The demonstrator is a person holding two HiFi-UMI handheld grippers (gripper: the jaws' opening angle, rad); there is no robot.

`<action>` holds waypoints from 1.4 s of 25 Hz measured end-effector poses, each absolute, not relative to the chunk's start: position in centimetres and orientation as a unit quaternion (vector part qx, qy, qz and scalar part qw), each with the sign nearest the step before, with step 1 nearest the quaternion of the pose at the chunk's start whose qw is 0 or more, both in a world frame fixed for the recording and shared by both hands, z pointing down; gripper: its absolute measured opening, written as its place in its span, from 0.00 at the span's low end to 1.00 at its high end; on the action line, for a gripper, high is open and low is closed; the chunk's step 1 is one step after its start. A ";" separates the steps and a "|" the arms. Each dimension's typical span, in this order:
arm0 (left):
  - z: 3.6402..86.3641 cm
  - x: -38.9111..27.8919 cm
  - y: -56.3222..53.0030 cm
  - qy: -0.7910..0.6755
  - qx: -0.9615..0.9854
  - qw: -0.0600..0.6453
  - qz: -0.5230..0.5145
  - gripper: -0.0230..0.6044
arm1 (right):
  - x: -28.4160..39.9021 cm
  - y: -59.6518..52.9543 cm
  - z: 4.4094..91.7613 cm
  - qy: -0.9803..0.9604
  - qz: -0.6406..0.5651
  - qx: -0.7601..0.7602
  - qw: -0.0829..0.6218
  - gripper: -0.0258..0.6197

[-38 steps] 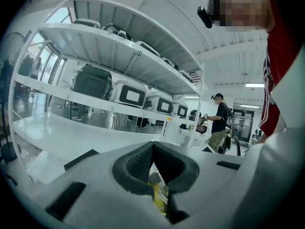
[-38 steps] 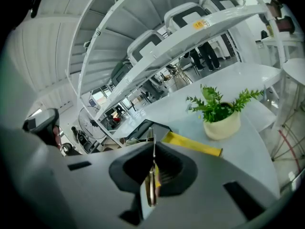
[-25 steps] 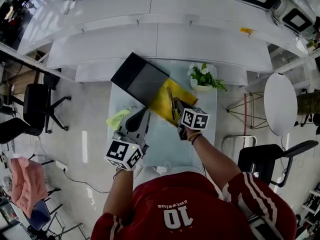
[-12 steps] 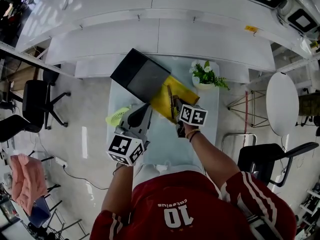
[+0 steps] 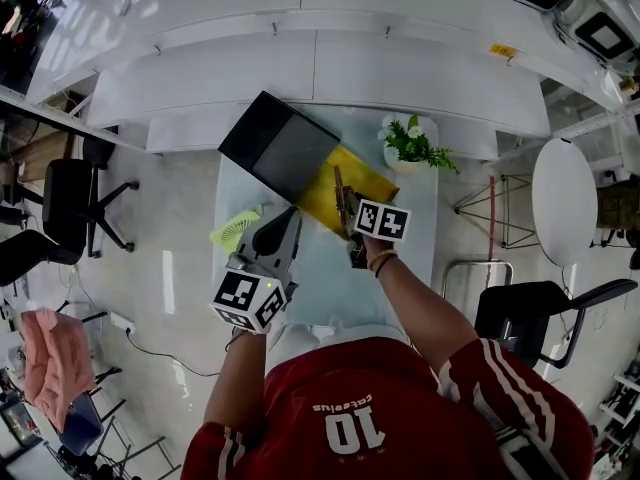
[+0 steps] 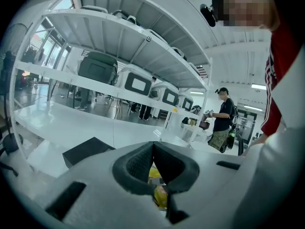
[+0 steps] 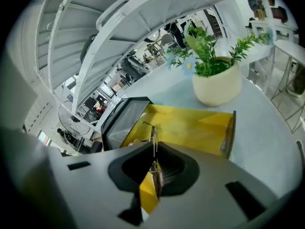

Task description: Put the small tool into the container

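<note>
The small tool (image 7: 153, 133) is a thin metal piece with a yellow part. My right gripper (image 7: 154, 149) is shut on it, and its tip sticks out past the jaws. In the head view this gripper (image 5: 345, 196) hangs over the near edge of the open yellow container (image 5: 352, 180), which lies on the table beside a black box (image 5: 275, 153). The same container (image 7: 190, 128) fills the middle of the right gripper view. My left gripper (image 5: 283, 224) is lower left of the container, shut with nothing in it (image 6: 153, 147).
A potted plant (image 5: 412, 148) in a white pot (image 7: 214, 87) stands right of the container. A small green fan (image 5: 235, 231) lies at the table's left edge. White shelving runs along the far side. In the left gripper view a person stands far off.
My right gripper has moved a little forward with the tool, further over the yellow container. The left gripper has barely shifted.
</note>
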State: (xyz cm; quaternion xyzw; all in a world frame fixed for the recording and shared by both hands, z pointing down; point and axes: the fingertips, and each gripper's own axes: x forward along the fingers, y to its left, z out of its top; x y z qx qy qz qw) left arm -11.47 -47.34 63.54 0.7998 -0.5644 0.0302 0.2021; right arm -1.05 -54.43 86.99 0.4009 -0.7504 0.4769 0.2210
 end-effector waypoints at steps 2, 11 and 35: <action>63.6 -11.6 -47.0 -0.564 0.799 0.204 0.031 0.04 | -0.9 -54.5 87.0 -0.749 0.478 0.403 0.221 0.08; 62.4 -11.9 -46.6 -0.565 0.800 0.199 0.026 0.04 | 1.2 -55.0 86.5 -0.755 0.442 0.418 0.246 0.09; 58.9 -13.2 -43.4 -0.534 0.820 0.206 0.001 0.04 | 4.5 -49.1 78.6 -0.774 0.373 0.453 0.237 0.09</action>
